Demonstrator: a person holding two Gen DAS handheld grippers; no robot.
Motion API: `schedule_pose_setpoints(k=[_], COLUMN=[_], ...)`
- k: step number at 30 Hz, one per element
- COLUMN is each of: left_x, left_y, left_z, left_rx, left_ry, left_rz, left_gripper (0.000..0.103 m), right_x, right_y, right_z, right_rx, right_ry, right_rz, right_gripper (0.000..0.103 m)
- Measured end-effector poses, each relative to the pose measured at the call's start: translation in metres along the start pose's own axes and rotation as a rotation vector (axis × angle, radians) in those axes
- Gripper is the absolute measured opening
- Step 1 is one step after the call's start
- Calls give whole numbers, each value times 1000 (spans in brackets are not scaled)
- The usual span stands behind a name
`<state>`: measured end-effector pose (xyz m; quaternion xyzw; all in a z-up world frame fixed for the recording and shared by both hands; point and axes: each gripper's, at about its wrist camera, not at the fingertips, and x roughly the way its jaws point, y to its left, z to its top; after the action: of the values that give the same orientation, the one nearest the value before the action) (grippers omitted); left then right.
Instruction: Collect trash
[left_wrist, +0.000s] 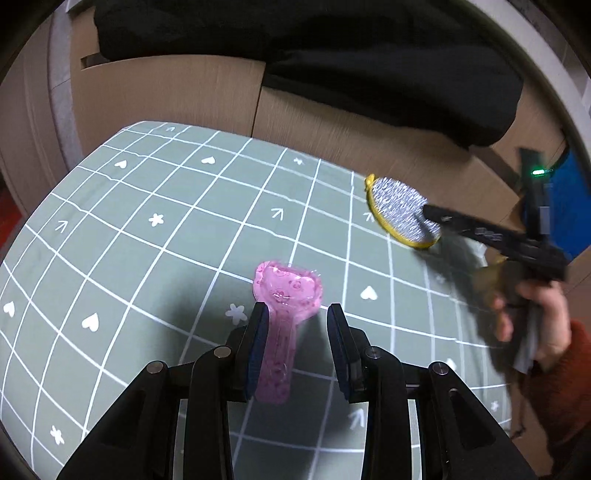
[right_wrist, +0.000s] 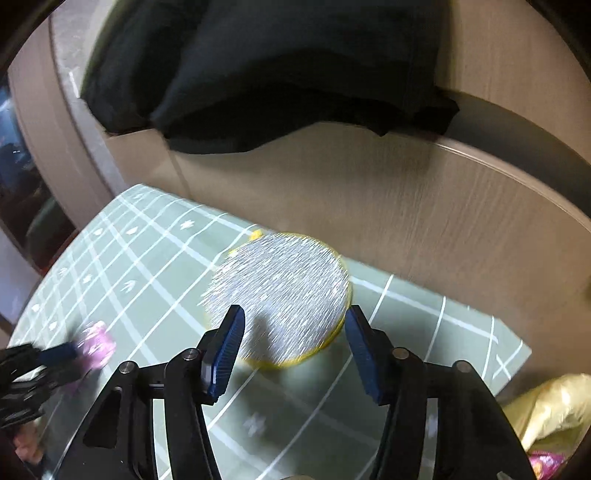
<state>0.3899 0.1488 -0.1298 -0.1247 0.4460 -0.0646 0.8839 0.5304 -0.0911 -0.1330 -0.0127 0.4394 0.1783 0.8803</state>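
Note:
A pink heart-topped plastic wrapper (left_wrist: 282, 317) lies on the green grid mat (left_wrist: 147, 258). My left gripper (left_wrist: 297, 317) is open, its fingers on either side of the wrapper's stem, the left pad (left_wrist: 258, 343) touching it. A round silver foil lid with a yellow rim (right_wrist: 280, 299) lies near the mat's far right edge; it also shows in the left wrist view (left_wrist: 402, 212). My right gripper (right_wrist: 293, 319) is open around the lid's near side, low over it. The pink wrapper shows blurred in the right wrist view (right_wrist: 96, 343).
A wooden wall panel (right_wrist: 406, 206) runs along the mat's far edge, with black cloth (left_wrist: 332, 55) draped over it. A gold bag (right_wrist: 550, 410) sits off the mat's right corner. The view is motion-blurred.

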Motion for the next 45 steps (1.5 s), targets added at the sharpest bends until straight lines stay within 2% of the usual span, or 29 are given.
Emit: schedule_pose_setpoints(k=[3,5,8,12,15,20,22,28,31,34,37,39,41,43,44,45], left_x=[-11,-17,-23,-22,-22,-16,-9,46,72,100,122,122,122,117,116,113], left_y=[-1,-1,-2,-2,-6,-21,-33,-65,-67,-61,-56,-57,-62,-74,-79,-83], left_z=[0,0,-2,-5,-8,5,14,56,77,97,106,106,103,95,92,88], left_rx=[6,15,18,22,27,27,33,28,-8,-70,-127,-154,-153,-110,-87,-66], left_ry=[-24,-39,-47,-32,-27,-27,-22,38,39,77,144,130,137,135,139,140], left_rz=[3,11,11,-4,-5,-54,-77,-136,-120,-122,-119,-118,-102,-59,-58,-61], left_gripper=[34,34,34,34,34,34,34,34,34,34,34,34,34,31,22,21], right_x=[18,14,6,-17,-33,-56,-60,-67,-73,-80,-82,-84,-87,-91,-92,-93], right_y=[1,3,7,24,36,27,16,-13,-27,-38,-46,-50,-54,-57,-58,-58], right_z=[1,-2,-16,-47,-64,-49,-39,-21,-25,-29,-36,-42,-47,-54,-55,-56], right_rx=[-21,-32,-29,-157,-231,-134,-74,61,107,115,114,118,126,138,139,138], right_ry=[69,68,116,158,156,38,20,-26,-40,-38,-10,-5,-8,-18,-20,-22], right_rz=[0,6,81,70,63,85,104,117,137,132,122,124,133,143,144,144], right_gripper=[50,50,50,50,50,50,50,50,50,50,50,50,50,50,50,50])
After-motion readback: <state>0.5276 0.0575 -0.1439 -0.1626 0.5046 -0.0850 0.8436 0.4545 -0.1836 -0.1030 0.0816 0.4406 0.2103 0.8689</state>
